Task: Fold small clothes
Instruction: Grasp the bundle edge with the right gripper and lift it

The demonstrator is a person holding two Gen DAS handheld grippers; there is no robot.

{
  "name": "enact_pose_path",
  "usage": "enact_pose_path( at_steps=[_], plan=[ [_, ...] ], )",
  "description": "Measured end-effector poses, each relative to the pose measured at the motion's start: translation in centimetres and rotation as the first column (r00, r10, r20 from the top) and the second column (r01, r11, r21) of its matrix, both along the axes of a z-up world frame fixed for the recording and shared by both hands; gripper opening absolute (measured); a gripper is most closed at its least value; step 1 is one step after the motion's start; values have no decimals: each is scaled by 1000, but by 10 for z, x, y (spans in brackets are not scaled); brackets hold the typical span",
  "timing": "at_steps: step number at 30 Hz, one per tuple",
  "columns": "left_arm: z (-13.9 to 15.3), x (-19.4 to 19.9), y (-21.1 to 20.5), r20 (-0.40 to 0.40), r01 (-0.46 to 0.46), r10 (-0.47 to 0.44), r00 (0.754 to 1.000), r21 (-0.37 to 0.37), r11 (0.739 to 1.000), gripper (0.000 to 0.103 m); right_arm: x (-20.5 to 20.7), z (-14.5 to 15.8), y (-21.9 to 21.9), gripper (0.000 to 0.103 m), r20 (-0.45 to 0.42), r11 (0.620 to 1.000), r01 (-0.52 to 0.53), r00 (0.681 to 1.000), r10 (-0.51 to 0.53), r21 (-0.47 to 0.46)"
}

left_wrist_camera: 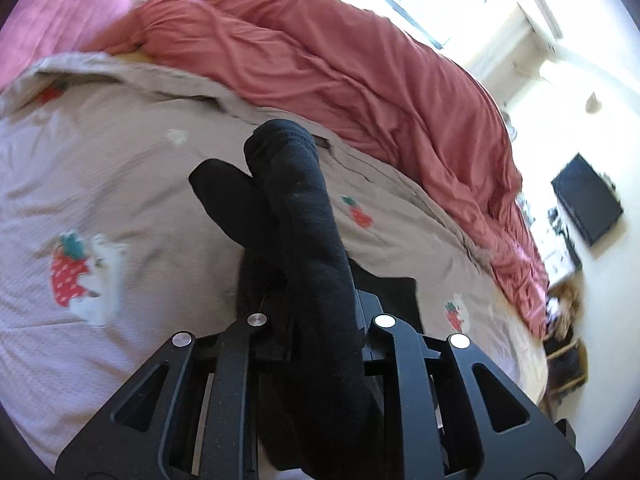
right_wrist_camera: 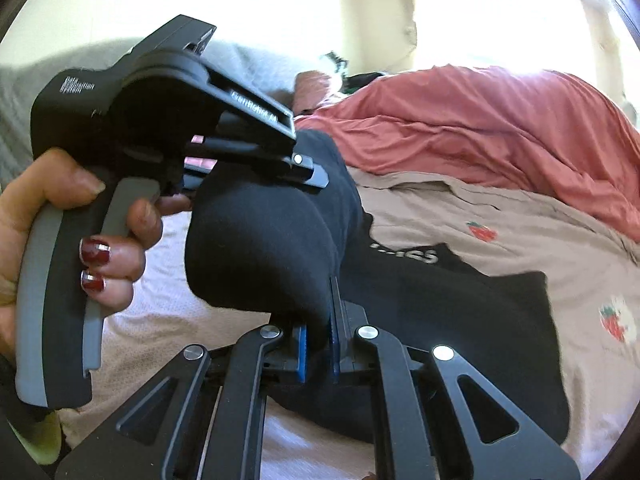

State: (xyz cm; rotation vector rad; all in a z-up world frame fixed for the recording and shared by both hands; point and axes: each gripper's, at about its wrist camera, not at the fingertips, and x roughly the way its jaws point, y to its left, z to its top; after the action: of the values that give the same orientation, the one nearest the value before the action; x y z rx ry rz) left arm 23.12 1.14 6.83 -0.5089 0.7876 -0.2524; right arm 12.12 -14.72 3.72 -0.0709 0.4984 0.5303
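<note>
strawberry-print bedspread (left_wrist_camera: 120, 168) lies below, both jaws pinching a black garment (right_wrist_camera: 256, 248) (lifted between them).

The left gripper (left_wrist_camera: 320, 320) has its fingertips buried under the black garment (left_wrist_camera: 304, 216), so the pinch itself can't be seen. White lettering (right_wrist_camera: 404, 254) on the cloth is half folded away, unreadable. The person's hand (right_wrist_camera: 68, 236) runs off the frame's left edge. Strawberry bedspread (left_wrist_camera: 100, 184) smeared with blur; the window (left_wrist_camera: 420, 0) is blown out white.
</note>
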Motion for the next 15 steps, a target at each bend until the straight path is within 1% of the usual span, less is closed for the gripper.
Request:
enact_pose_path(
  at_steps=[5, 8, 10, 13, 14, 15],
  plan=[
    [12, 8, -51, -5, 55, -55, 998, 61, 997, 11, -3, 5, -40, 7, -12, 997, 48, 999, -48, 54],
    [10, 14, -74, -25, 84, -83, 996, 68, 994, 11, -3, 6, -63, 7, -33, 994, 78, 997, -75, 76],
    [5, 19, -87, -50, 99, -96, 994, 68, 993, 11, -3, 3, -78, 7, -63, 990, 104, 993, -98, 97],
    [-4, 25, -106, -79, 118, -111, 991, 93, 989, 11, 3, -5, -96, 7, -125, 982, 134, 985, -117, 131],
    [-7, 26, -111, -85, 125, -116, 990, 102, 987, 13, 5, -7, -100, 7, -142, 980, 140, 983, -120, 141],
    [-10, 28, -116, -93, 134, -125, 988, 106, 985, 18, 7, -12, -105, 7, -168, 977, 150, 978, -124, 152]
  ],
)
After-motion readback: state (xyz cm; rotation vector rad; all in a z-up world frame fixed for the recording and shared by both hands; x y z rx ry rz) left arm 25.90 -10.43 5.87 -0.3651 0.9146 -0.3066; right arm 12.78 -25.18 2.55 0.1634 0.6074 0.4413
